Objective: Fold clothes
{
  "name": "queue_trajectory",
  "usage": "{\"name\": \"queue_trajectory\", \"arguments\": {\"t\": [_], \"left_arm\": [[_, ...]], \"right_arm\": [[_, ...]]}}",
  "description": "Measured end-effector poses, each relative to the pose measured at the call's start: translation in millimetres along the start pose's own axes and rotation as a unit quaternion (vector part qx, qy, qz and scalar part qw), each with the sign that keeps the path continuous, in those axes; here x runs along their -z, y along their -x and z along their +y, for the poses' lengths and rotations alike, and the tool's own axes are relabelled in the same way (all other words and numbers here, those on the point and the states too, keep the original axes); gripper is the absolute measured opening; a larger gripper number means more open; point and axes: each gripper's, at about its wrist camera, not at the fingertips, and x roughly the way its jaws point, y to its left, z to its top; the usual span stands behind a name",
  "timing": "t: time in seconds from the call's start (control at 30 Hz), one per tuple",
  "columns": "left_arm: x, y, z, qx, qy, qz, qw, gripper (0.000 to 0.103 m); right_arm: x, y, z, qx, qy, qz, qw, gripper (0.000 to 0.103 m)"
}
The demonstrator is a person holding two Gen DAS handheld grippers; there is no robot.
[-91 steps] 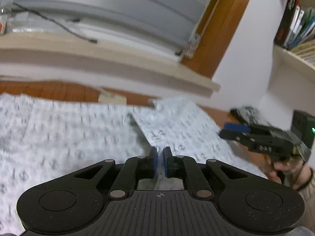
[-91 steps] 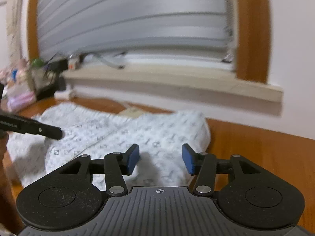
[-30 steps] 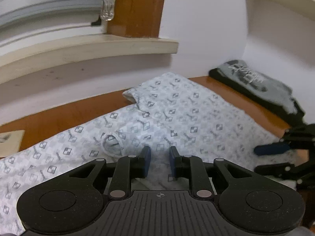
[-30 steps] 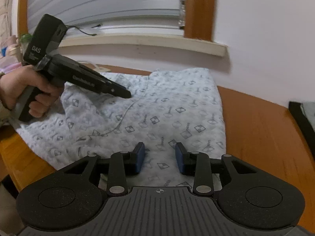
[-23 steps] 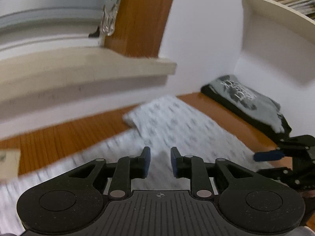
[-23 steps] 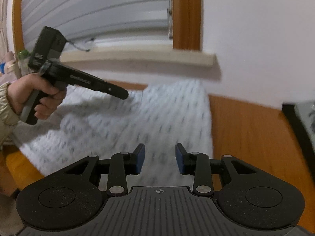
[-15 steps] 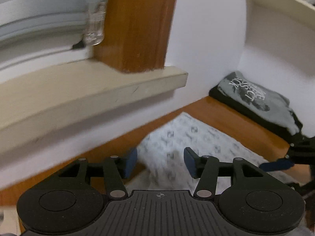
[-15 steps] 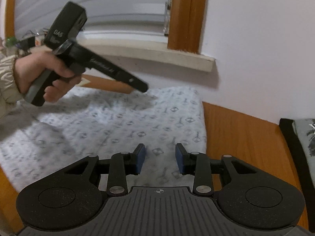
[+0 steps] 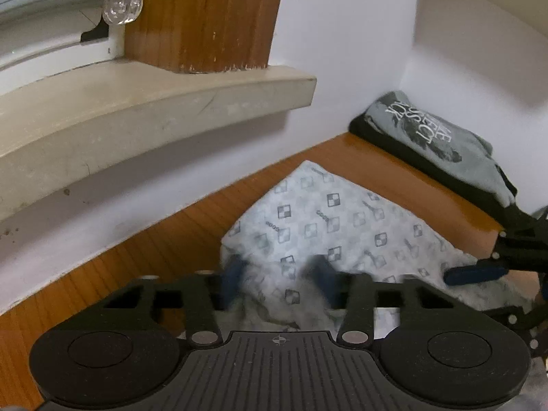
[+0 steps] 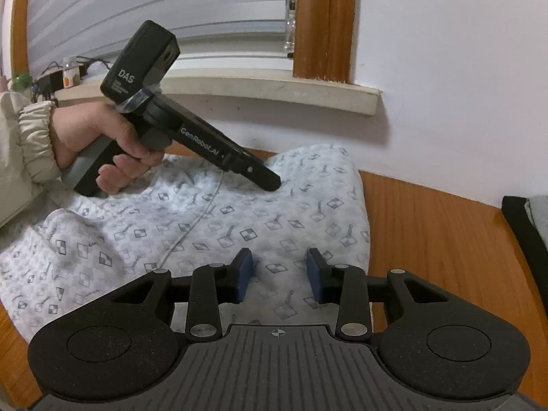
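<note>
a white patterned garment [image 10: 239,219] lies spread on a wooden table [image 10: 438,239], its far rounded corner close to the white wall [image 10: 445,68] under the window sill [image 10: 274,92]. in the right wrist view the garment's right edge runs down from that corner toward the camera, and bare wood lies open to the right of it as far as a folded grey shirt on black cloth [image 10: 527,219] at the frame edge. the right gripper [image 10: 279,275] hangs low over the near part of the garment, just inside that right edge, its blue pads [image 10: 244,274] parted with cloth visible in the gap and nothing between them. the left gripper [image 10: 270,182] is held in the person's left hand [image 10: 113,147] and slants down so its tip is at or just above the fabric near the far corner; whether it touches is unclear. in the left wrist view the left gripper [image 9: 277,282] has its fingers spread wide, motion-blurred, above a folded corner of the garment [image 9: 328,219], holding nothing. a strip of bare table [image 9: 154,260] separates that corner from the wall on the left and behind. the grey shirt pile [image 9: 441,147] sits in the corner under a white shelf [image 9: 479,17], well apart from the garment, with open wood between them. the right gripper [image 9: 479,270] shows at the right margin, over the cloth's edge.
</note>
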Motion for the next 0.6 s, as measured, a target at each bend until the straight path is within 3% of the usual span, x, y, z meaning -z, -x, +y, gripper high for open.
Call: {"name": "queue_trajectory", "arguments": {"t": [0.07,0.1,0.23,0.33,0.47,0.6], "left_arm": [[-1,7,-5,-0.003,-0.008,-0.012,0.9999,0.013],[-1,13,-8,-0.001,-0.013,-0.023,0.9996,0.012],[-5,53,-17,0.029,0.009,-0.065,0.9974,0.009],[-3,47,5,0.054,0.095,-0.022,0.9938,0.009],[11,21,30,0.042,0.141,0.019,0.989,0.009],[8,18,27,0.023,0.113,0.001,0.9933,0.017]], "right_arm": [[2,0,-1,-0.001,-0.002,-0.005,1.0,0.036],[3,0,-1,-0.001,-0.002,-0.006,1.0,0.036],[5,0,0,0.0,0.0,-0.011,1.0,0.036],[6,-1,1,0.001,0.002,-0.012,1.0,0.036],[4,0,2,0.003,0.009,-0.01,1.0,0.036],[-7,8,-3,-0.012,-0.01,-0.001,1.0,0.036]]}}
